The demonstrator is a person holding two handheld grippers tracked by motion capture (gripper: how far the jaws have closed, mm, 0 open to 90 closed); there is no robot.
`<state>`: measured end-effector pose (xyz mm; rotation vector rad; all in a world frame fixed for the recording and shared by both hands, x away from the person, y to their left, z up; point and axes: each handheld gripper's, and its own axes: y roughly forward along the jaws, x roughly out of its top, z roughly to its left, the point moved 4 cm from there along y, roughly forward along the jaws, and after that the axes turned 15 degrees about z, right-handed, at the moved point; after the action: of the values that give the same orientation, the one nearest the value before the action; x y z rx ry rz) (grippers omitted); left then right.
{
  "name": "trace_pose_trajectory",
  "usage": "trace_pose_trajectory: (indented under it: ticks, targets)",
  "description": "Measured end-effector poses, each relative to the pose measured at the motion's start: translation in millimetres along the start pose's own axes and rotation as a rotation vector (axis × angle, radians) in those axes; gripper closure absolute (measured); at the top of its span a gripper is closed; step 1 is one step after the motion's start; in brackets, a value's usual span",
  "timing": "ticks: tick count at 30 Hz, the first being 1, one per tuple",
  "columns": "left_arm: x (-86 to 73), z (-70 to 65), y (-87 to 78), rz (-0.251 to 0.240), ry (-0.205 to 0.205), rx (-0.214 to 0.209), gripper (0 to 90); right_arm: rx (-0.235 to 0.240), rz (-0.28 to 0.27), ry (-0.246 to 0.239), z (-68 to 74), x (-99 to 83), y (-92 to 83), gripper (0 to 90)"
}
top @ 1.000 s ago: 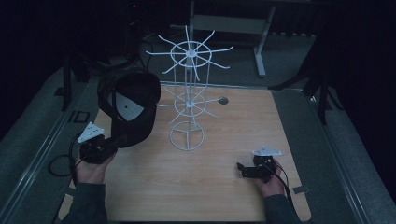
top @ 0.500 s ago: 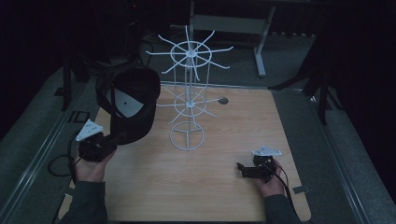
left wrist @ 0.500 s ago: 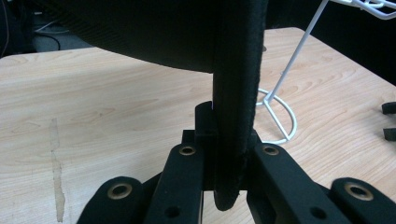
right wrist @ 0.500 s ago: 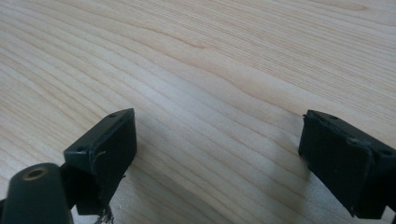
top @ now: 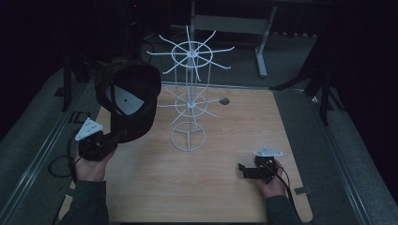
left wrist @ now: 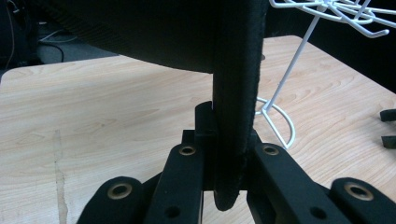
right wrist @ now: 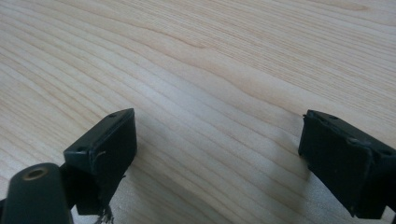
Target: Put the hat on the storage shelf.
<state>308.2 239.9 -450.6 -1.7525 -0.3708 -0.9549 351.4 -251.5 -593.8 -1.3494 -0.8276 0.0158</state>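
Observation:
A black cap [top: 129,101] with a white label inside hangs above the left part of the wooden table [top: 211,197]. My left gripper [top: 117,136] is shut on the cap's brim [left wrist: 233,93], which stands on edge between the jaws of my left gripper [left wrist: 229,135]. A white wire hat stand [top: 188,101] with hooked arms rises mid-table, just right of the cap; its pole [left wrist: 288,74] is visible beyond the brim. My right gripper [top: 243,169] rests low near the front right, open, with bare wood between the jaws of my right gripper [right wrist: 217,149].
A small dark round cable hole [top: 224,100] sits in the table behind the stand. A metal frame [top: 263,42] stands beyond the far edge. A cable [top: 58,164] loops off the table's left side. My right gripper's jaw tips [left wrist: 388,127] lie past the stand's base ring.
The left gripper has lifted the cap slightly. The right gripper has stayed put.

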Motion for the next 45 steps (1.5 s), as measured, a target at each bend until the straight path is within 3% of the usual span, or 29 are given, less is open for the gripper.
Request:
trace_pose_trajectory:
  ticks: [45]
  targets:
    - [11.1,-14.2,-18.1,-0.072,0.024,0.014,86.5,-0.001,-0.002,-0.001,-0.1,0.1,0.1,11.2]
